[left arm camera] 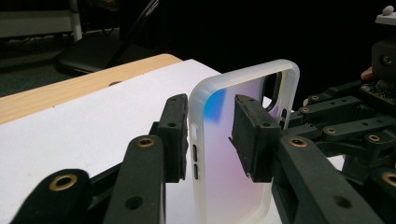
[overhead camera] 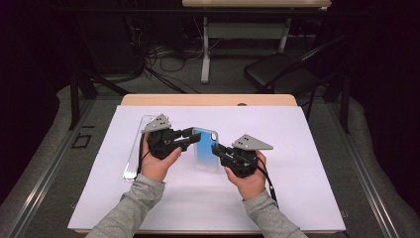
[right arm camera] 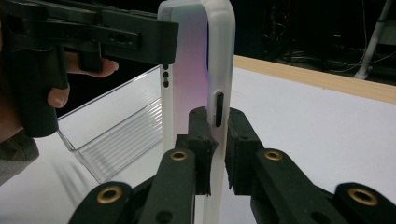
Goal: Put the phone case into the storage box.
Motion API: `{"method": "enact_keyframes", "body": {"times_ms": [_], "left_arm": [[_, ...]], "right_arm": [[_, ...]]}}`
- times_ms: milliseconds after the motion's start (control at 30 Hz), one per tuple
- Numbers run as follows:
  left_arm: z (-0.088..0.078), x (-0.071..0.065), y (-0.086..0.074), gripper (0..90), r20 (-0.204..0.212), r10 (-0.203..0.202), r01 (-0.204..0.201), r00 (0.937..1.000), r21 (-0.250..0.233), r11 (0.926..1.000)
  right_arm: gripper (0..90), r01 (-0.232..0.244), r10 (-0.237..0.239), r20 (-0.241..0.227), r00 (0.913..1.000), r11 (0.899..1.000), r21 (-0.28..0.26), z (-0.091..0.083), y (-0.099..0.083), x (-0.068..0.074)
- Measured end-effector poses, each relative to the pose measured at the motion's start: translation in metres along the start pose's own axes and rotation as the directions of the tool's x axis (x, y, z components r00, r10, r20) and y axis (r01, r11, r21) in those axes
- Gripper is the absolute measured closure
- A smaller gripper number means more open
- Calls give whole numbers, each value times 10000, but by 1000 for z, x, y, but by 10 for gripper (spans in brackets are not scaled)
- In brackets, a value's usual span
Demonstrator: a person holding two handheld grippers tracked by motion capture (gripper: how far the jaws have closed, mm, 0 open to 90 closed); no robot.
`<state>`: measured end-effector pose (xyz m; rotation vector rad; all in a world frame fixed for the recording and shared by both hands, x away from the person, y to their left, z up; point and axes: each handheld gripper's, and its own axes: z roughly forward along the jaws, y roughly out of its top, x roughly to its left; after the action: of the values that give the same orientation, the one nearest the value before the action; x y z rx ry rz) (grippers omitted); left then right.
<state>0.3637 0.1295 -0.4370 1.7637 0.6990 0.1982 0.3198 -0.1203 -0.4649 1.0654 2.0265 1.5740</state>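
Both sets of jaws are clamped on the phone case [overhead camera: 206, 148], left gripper [overhead camera: 190, 135] and right gripper [overhead camera: 216, 150] on opposite edges, above the worktop [overhead camera: 307, 148]. Looks like mid-handover; probably one lets go next, clear tray [overhead camera: 136, 148] nearby.

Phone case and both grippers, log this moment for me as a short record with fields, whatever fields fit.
item: translucent phone case, frosted rim, blue-to-pink back
held by: left gripper and right gripper, one on each side edge
left grip: pads on either side of the edge with the side-button cutouts, left gripper view
right grip: jaws clamped on the opposite rim by a slot cutout, right gripper view
case pose: lifted, standing on edge between the grippers
nearby: clear plastic box, beside the left gripper
surface: white sheet on a wooden table
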Motion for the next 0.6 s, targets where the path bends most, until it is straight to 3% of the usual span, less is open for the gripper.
{"method": "enact_keyframes", "body": {"times_ms": [600], "left_arm": [[-6, 4, -2, 765, 140, -153, 156, 9998, -165, 9997]], "right_arm": [[820, -106, 105, -292, 9995, 9999, -26, -1, 1, -2]]}}
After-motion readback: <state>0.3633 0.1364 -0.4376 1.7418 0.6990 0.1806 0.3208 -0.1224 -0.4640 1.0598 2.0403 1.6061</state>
